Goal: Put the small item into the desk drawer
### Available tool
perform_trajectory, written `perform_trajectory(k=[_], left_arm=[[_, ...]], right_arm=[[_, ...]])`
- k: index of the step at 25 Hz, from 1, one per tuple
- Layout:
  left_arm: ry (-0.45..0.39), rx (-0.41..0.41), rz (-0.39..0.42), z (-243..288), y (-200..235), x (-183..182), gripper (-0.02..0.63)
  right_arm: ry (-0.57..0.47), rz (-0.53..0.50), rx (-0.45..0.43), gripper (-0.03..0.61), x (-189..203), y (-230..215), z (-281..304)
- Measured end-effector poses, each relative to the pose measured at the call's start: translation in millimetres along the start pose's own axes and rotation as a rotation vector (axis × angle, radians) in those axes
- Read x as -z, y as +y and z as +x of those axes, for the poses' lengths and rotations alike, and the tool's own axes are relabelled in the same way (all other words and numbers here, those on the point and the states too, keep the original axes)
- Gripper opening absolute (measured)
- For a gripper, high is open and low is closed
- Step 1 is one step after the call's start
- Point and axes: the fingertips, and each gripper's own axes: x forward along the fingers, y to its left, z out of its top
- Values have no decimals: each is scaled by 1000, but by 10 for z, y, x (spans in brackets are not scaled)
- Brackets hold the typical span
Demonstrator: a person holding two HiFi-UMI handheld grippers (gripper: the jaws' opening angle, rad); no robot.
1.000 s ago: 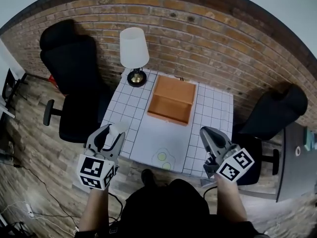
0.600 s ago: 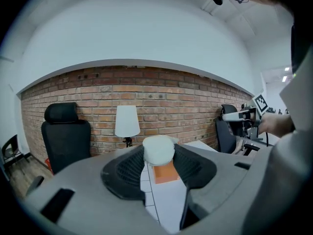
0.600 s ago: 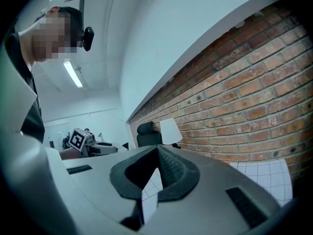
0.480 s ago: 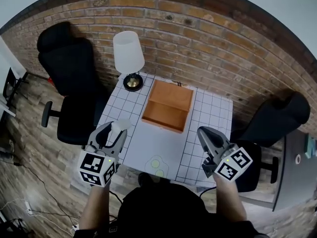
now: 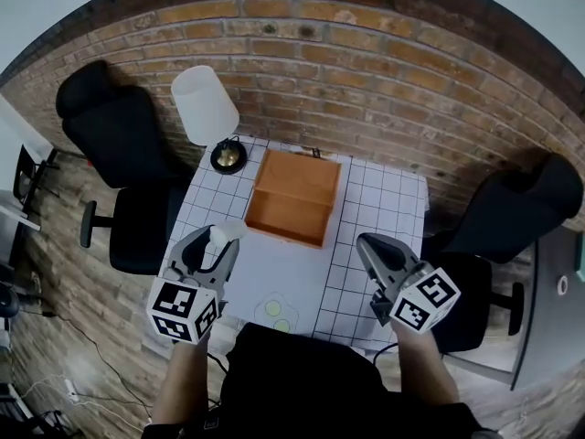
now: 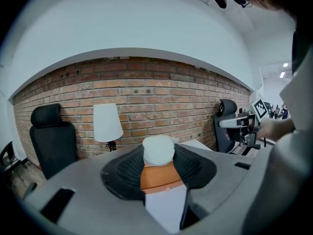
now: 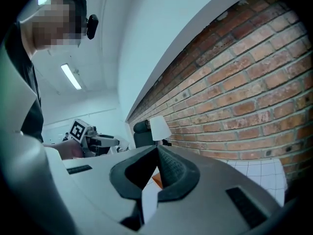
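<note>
A small white item (image 6: 158, 150) sits pinched between the jaw tips of my left gripper (image 5: 218, 238), which is shut on it; the white item (image 5: 219, 234) hangs over the table's left edge in the head view. The open orange wooden drawer box (image 5: 292, 197) rests on the white gridded table (image 5: 384, 199), ahead and to the right of that gripper; the orange box (image 6: 157, 176) peeks out under the item in the left gripper view. My right gripper (image 5: 373, 251) hovers over the table's right side, its jaws shut together with nothing between them, as the right gripper (image 7: 157, 151) view shows.
A white-shaded lamp (image 5: 207, 112) stands at the table's back left corner. Black office chairs stand to the left (image 5: 119, 144) and right (image 5: 512, 218). A brick wall (image 5: 366, 71) runs behind. Two pale green round marks (image 5: 276, 315) lie near the table's front edge.
The head view has shifted: table, lamp and drawer box sit further left and lower. Both grippers kept their places in the frame, the left one still holding the white item.
</note>
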Motion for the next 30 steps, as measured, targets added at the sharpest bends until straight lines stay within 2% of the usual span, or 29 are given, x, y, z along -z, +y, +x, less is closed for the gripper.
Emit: perform_trajectory(k=[5, 9, 11, 19, 30], left_arm=[[21, 12, 22, 229, 22, 36, 188], [53, 9, 117, 445, 110, 73, 187], [62, 21, 139, 585, 172, 102, 188], [135, 137, 85, 1051, 150, 438, 189], [254, 239, 127, 1583, -10, 1042, 189]], right_arm=[[39, -20, 19, 3, 78, -157, 121], [46, -6, 54, 3, 108, -291, 309], [52, 2, 61, 3, 131, -338, 438], [129, 35, 98, 3, 379, -447, 596], [194, 88, 111, 3, 850, -613, 761]])
